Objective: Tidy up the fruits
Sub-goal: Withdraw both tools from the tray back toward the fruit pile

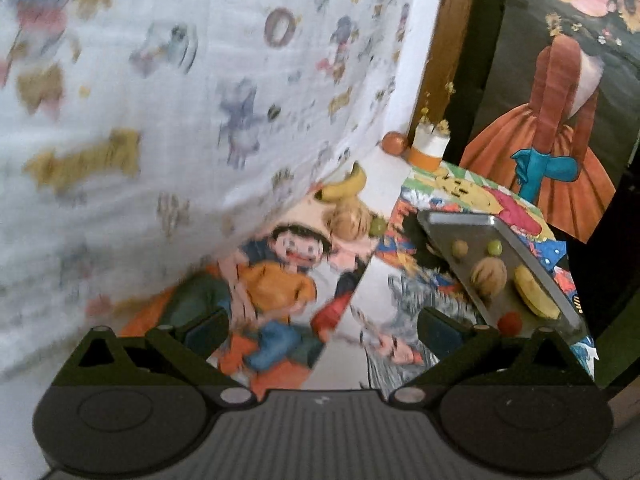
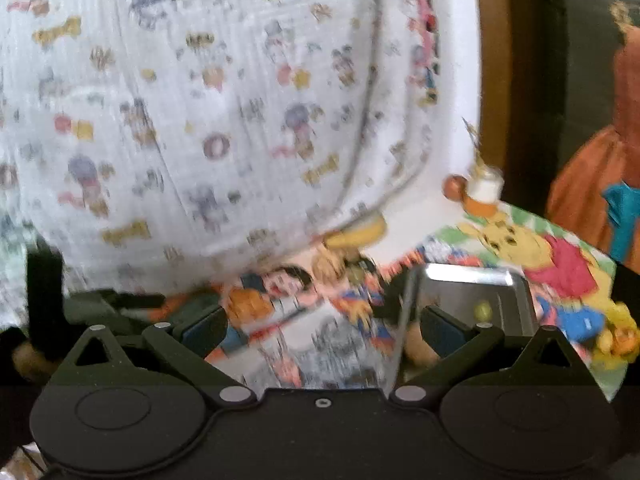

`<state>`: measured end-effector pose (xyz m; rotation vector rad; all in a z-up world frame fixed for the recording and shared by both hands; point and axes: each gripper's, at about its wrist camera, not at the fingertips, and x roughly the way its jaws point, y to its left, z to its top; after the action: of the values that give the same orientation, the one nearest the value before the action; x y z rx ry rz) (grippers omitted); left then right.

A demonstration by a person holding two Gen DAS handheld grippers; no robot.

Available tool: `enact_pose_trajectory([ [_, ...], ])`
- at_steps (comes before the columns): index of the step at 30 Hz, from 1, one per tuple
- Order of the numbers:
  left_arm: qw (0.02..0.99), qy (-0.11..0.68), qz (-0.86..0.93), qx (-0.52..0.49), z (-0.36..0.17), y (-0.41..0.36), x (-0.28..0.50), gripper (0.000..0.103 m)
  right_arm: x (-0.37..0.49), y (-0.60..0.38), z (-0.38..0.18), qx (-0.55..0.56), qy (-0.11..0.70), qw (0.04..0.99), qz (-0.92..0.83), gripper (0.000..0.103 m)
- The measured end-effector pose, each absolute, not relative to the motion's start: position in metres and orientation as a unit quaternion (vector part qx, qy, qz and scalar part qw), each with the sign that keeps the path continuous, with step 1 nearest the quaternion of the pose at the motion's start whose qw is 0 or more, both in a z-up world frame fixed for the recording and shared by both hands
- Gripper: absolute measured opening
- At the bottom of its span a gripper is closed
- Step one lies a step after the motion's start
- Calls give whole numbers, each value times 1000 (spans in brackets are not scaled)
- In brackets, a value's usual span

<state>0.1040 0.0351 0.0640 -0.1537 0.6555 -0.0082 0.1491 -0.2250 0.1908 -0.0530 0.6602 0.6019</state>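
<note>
Fruit sits on the metal tray (image 1: 460,224) at my two o'clock: one banana (image 1: 534,292), one walnut (image 1: 489,276), one tomato (image 1: 510,323), two small round pieces. My left gripper (image 1: 322,324) and right gripper (image 2: 324,328) both gape wide, holding nothing, raised level above the cartoon tablecloth (image 1: 280,280).

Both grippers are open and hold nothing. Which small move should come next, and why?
Probably move the open left gripper forward toward the yellow banana lying off the tray beside a tan ribbed round fruit and a small green one. The shiny metal tray already holds several fruits, these three do not, and the right gripper is also empty.
</note>
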Motion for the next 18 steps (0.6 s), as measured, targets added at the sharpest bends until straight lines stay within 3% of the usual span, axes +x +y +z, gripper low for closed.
enact_pose_trajectory([
  [8,953,298,-24,-47,74,31,142,103,274,-184,205,-62,381,876,289,102],
  [15,954,293,-47,-47,54,15,198,103,384,-161,136,24,471,845,252,102],
  [18,951,300,-56,-49,37,9,224,103,416,-153,98,51,489,841,226,95],
])
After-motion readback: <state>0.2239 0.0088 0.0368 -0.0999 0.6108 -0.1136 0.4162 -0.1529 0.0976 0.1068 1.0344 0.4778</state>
